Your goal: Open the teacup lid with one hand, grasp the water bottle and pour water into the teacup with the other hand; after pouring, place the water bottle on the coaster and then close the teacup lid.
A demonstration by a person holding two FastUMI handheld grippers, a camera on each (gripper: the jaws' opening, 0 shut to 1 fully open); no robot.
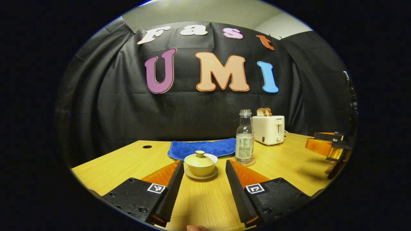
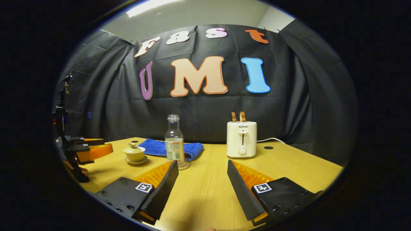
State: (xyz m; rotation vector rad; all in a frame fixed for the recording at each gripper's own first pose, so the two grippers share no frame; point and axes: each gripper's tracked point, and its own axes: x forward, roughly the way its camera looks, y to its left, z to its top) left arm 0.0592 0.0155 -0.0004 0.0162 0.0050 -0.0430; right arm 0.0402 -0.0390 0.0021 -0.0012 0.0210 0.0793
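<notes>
1. Left gripper (image 1: 205, 166) is spread wide with nothing in it, and the lidded teacup (image 1: 201, 164) on its saucer sits dead ahead between the fingers, mid-tabletop.
2. Right gripper (image 2: 202, 175) is released too. The upright water bottle (image 2: 174, 141) on its coaster (image 2: 184, 166) is ahead and a bit left of it.
3. So I'd guess left takes the lid (image 1: 200, 156), right the bottle.

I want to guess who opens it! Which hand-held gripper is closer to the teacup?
Left. The left hand-held gripper is open right in front of the teacup, its lid on. The right hand-held gripper is farther off, to the right, open, nearer the water bottle.
</notes>
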